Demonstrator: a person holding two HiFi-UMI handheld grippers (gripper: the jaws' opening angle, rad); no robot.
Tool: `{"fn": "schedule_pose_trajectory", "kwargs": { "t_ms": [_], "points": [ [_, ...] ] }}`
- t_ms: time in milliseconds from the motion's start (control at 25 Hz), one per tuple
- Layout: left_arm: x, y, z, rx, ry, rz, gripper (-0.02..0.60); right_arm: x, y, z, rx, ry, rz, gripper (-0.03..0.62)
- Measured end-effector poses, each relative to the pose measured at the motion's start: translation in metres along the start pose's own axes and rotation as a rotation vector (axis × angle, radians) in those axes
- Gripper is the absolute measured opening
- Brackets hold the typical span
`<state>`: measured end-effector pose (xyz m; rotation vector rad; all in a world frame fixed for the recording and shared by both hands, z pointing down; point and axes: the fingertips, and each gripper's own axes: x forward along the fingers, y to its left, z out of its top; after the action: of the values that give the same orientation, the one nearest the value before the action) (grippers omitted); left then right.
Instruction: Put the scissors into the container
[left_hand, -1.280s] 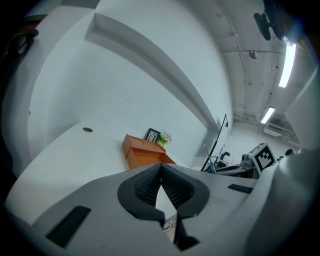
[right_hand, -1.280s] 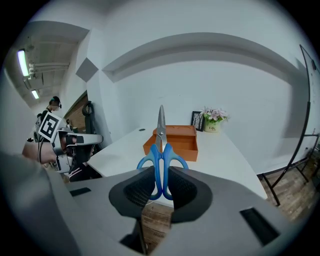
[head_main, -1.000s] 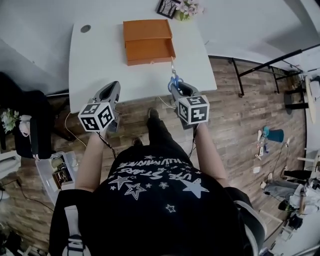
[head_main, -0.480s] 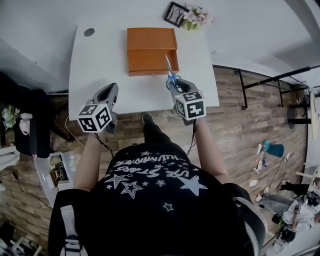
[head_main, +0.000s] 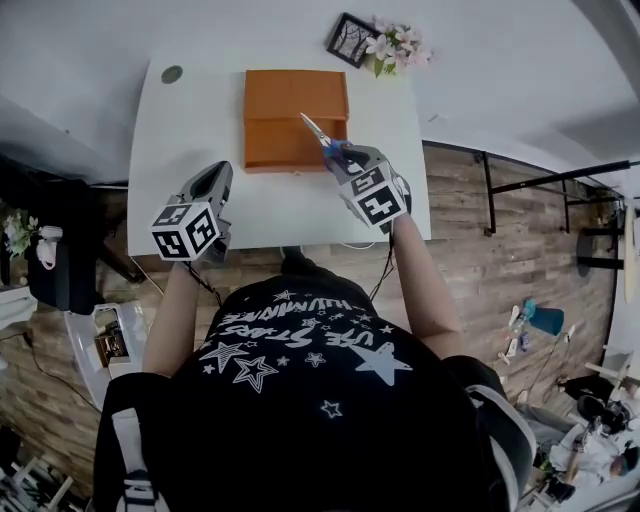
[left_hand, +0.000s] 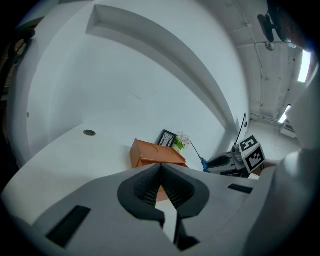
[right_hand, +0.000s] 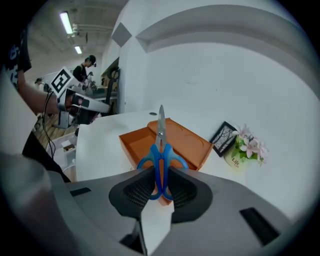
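Blue-handled scissors (right_hand: 161, 150) are clamped by their handles in my right gripper (right_hand: 160, 187), blades pointing forward and up. In the head view the scissors (head_main: 322, 140) hang over the front right corner of the orange container (head_main: 293, 120), with the right gripper (head_main: 345, 160) just behind them. The container (right_hand: 167, 140) is an open orange box with its lid lying behind it. My left gripper (head_main: 208, 192) is shut and holds nothing, above the table's near left part; from its own view the left gripper (left_hand: 161, 187) faces the container (left_hand: 155, 156).
The white table (head_main: 200, 110) has a round cable hole (head_main: 172, 74) at its far left. A framed picture (head_main: 350, 38) and a small pot of pink flowers (head_main: 395, 50) stand behind the container. Wooden floor lies to the right of the table.
My right gripper has carried the scissors forward and left, from the table's near right edge to over the container's front corner. The left gripper has barely moved.
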<state>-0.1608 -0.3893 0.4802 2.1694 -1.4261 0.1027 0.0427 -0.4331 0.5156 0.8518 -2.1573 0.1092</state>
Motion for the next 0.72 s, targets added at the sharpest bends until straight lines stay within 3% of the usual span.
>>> {"fn": "schedule_pose_trajectory", "kwargs": {
  "t_ms": [360,720],
  "points": [
    [0.014,0.017,0.011,-0.011,-0.013,0.086,0.02,0.051,-0.008,0.012,-0.361,0.098,0.121,0.1],
    [0.028,0.04,0.01,-0.04,-0.005,0.158,0.02,0.105,-0.008,0.002,-0.513,0.195,0.222,0.101]
  ]
}}
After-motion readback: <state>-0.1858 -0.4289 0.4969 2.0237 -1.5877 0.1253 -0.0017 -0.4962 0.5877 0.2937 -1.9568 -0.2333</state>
